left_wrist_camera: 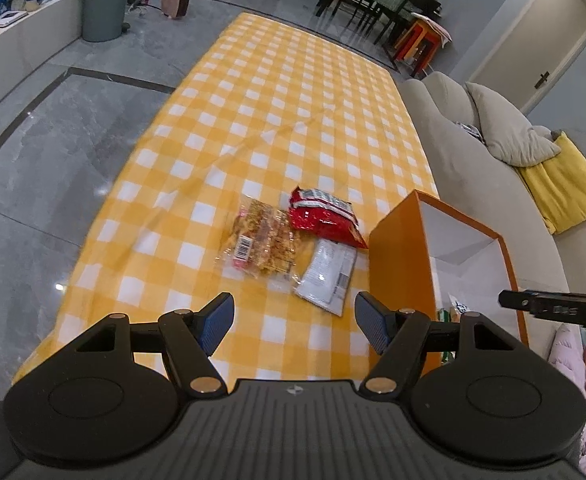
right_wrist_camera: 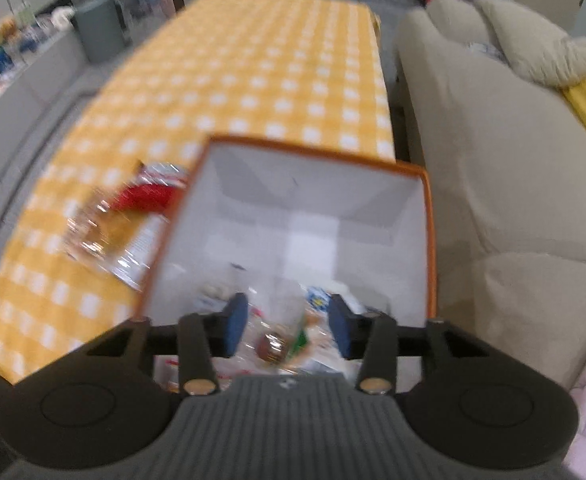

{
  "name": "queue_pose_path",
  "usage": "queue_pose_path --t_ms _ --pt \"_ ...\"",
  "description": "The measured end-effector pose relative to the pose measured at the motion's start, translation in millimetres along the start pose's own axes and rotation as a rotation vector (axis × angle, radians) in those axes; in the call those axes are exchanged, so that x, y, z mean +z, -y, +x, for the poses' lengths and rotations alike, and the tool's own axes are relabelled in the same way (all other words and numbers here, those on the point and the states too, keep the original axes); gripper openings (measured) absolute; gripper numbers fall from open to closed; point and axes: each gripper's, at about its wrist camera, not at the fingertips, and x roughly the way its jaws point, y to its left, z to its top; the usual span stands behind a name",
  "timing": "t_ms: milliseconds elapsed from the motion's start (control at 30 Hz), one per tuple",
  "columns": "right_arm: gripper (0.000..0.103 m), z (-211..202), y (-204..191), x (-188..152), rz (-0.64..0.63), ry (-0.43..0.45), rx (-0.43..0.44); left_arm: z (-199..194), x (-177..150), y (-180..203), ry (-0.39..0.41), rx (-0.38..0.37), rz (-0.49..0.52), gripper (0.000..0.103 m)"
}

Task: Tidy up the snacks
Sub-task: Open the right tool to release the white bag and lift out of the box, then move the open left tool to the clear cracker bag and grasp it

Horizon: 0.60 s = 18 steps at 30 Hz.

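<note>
A: Left wrist view first. The left gripper (left_wrist_camera: 292,322) hangs above the near end of the checked tablecloth (left_wrist_camera: 253,92), jaws spread wide, nothing between them. Released, I'd log.

B: Agreed. Ahead of it lie three snacks, close together: a clear packet of golden biscuits (left_wrist_camera: 259,242), a red bag (left_wrist_camera: 325,218) overlapping just behind, and a white-and-silver pouch (left_wrist_camera: 327,276) touching the red bag's near edge.

A: Why the cluster there?

B: My reading: they sit just beside the orange box (left_wrist_camera: 401,264), which stands at the table's right edge next to the sofa (left_wrist_camera: 453,152). Short carry into the box. The wide jaws suit a flat, crinkly packet.

A: The dark bar at far right?

B: Part of the right gripper (left_wrist_camera: 553,306), over the box side. Its state can't be read from here.

A: Right wrist view, then. Blurred.

B: Usable though. The right gripper (right_wrist_camera: 289,326) points down into the orange box (right_wrist_camera: 431,240), blue pads apart. A clear packet with a round brown item (right_wrist_camera: 271,346) shows between them, but it seems to lie with the other wrappers on the box floor; the pads don't press it. Open, holding nothing.

A: So the box already has snacks in it?

B: Several, too smeared to name. Three remain on the cloth, blurred at left (right_wrist_camera: 133,216). Judgement: roughly midway, and the left gripper is best placed for the pouch or biscuits.
</note>
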Motion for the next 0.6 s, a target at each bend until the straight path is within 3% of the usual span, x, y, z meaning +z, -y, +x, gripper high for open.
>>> queue_pose_path --t_ms 33,67,100,333,600 --pt "0.065 -7.3 -8.3 0.8 0.004 0.024 0.016 -2.3 -1.0 -1.4 0.008 0.007 0.018 0.081" --pt "0.081 -14.1 -15.3 0.5 0.009 0.046 0.036 -4.2 -2.4 -2.1 0.018 0.015 0.041 0.081" --pt "0.085 -19.7 -22.7 -0.1 0.013 0.071 0.060 -5.5 -3.6 -3.5 0.026 0.026 0.056 0.082" --pt "0.085 -25.4 -83.6 -6.3 0.023 0.169 0.200 -9.3 -7.7 -15.9 0.091 0.036 0.091 0.085" --pt "0.091 -9.0 -103.3 -8.7 -0.006 0.243 0.214 28.5 1.2 -11.4 0.054 0.015 0.174 0.086"
